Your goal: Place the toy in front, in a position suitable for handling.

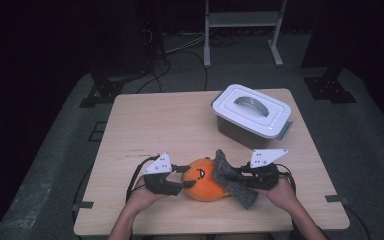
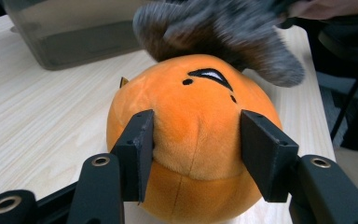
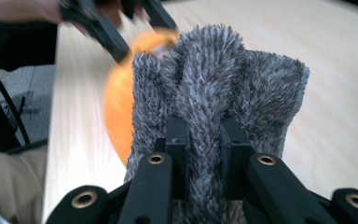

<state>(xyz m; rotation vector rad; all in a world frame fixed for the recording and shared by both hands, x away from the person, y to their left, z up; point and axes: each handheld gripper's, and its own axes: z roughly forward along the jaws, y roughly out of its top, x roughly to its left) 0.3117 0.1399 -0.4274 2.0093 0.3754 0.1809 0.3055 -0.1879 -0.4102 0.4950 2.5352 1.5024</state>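
Plush (image 1: 203, 180), round and orange, sits near the table's (image 1: 150, 125) front edge, between the 2 grippers. Left gripper (image 2: 196, 140) has its fingers (image 2: 137, 149) pressed into the plush's sides, clamped on it from the left. Right gripper (image 3: 204, 140) has its fingers (image 3: 177, 140) pinched shut on a fold of grey cloth (image 1: 234, 182), which lies against the plush's right side, its long axis running from far-left to near-right in the high view. The cloth lies directly right of the plush and touches it, so any wiping or wrapping probably falls to the right hand. Closed box (image 1: 252, 116) stands well apart at the far right.
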